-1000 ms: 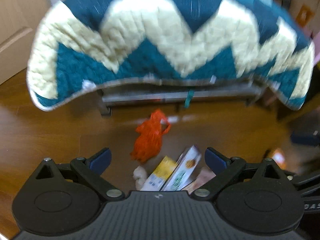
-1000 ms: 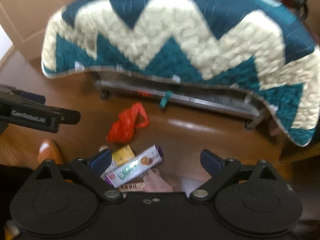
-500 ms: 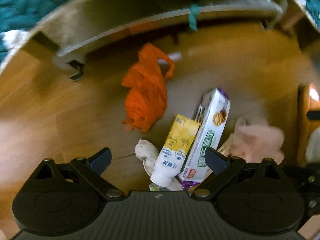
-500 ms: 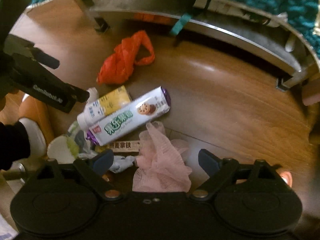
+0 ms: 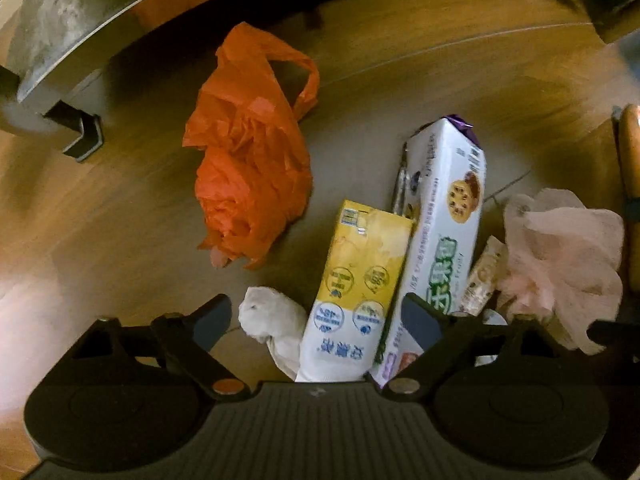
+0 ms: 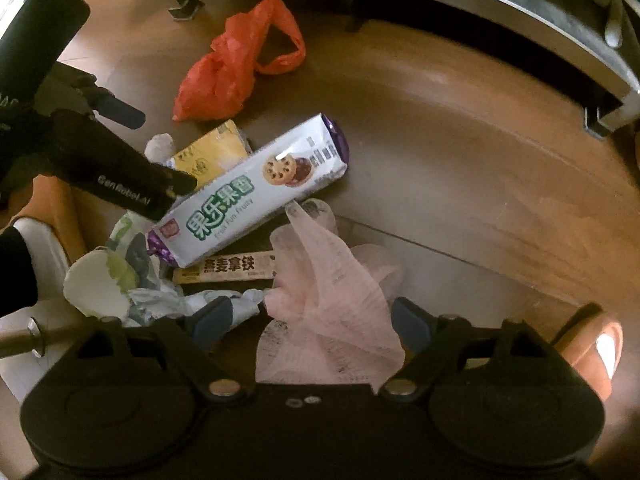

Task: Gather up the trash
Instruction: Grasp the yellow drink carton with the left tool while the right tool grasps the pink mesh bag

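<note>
A pile of trash lies on the wooden floor. My left gripper [image 5: 316, 316] points down at it with its jaws closing. A yellow and white carton [image 5: 356, 288] and a crumpled white tissue [image 5: 272, 316] lie between its fingers, untouched by the pads. A white cookie pack [image 5: 444, 232] lies to the right and an orange plastic bag [image 5: 252, 168] farther off. My right gripper [image 6: 312, 320] is also closing, straddling a pink mesh wrap [image 6: 328, 300] without pressing on it. The right wrist view also shows the cookie pack [image 6: 256, 196], a thin snack wrapper [image 6: 228, 268] and the left gripper [image 6: 120, 176].
A metal bed frame [image 5: 60, 52] with a bracket foot [image 5: 84, 136] runs along the far side, seen also as the frame [image 6: 520, 12]. An orange shoe [image 6: 592, 344] sits at lower right. A torn white lid [image 6: 96, 284] and crumpled wrappers lie at left.
Both grippers have dropped toward the floor and tipped downward. The quilt has left view and the trash looms larger. Both pairs of jaws have narrowed a little.
</note>
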A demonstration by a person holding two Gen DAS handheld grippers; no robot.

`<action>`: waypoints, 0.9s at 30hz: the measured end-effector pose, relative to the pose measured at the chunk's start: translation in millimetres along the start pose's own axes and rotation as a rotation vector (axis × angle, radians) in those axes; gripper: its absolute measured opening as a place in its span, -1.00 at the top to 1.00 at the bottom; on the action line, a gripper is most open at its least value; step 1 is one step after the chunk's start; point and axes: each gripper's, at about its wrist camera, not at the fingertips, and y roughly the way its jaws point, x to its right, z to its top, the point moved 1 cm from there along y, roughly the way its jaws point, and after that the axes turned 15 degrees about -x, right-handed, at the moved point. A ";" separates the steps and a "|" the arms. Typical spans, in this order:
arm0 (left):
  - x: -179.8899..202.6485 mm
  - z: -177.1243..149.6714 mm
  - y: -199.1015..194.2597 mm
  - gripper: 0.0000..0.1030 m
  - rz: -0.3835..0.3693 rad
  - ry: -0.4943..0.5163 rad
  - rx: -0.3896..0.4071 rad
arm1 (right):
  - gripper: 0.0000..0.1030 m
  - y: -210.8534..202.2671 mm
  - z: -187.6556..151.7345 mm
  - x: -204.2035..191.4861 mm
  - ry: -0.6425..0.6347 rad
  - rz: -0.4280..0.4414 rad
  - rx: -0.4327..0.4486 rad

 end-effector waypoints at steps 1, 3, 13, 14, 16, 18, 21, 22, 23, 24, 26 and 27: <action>-0.6 0.9 1.9 -0.68 -0.003 -0.003 0.001 | -0.66 2.2 0.2 0.3 0.001 -0.001 -0.005; -0.8 2.1 5.9 -0.67 -0.009 0.003 0.001 | -0.66 7.3 0.7 0.6 0.006 -0.001 -0.010; 16.0 9.8 24.3 -0.24 0.007 0.046 0.010 | -0.43 34.8 3.6 0.5 0.020 -0.029 -0.058; 17.7 10.4 25.1 -0.14 0.006 0.052 0.012 | -0.38 36.7 3.6 1.3 0.022 -0.035 -0.063; 19.5 12.1 27.5 0.13 -0.006 0.057 0.008 | -0.05 39.3 3.9 1.8 0.022 -0.044 -0.070; 24.9 12.5 30.1 0.14 -0.002 0.052 -0.002 | 0.20 40.1 4.7 0.6 0.022 -0.052 -0.076; 25.6 10.9 30.4 0.14 -0.016 0.043 -0.014 | 0.75 36.9 5.8 0.0 0.021 -0.047 -0.081; 24.5 9.6 29.3 0.15 -0.024 0.037 -0.018 | 0.84 35.4 5.7 0.7 0.023 -0.045 -0.081; 23.2 8.5 27.9 0.15 -0.033 0.030 -0.023 | 0.88 32.7 5.6 0.4 0.024 -0.046 -0.080; 21.4 7.4 25.4 0.16 -0.042 0.022 -0.028 | 0.91 29.5 5.2 -0.1 0.024 -0.048 -0.078; 17.9 4.8 16.2 0.16 -0.045 0.005 -0.027 | 0.94 20.0 3.3 -1.7 0.022 -0.050 -0.073; 15.5 3.4 8.4 0.17 -0.048 -0.009 -0.026 | 0.95 14.8 2.2 -2.7 0.023 -0.054 -0.071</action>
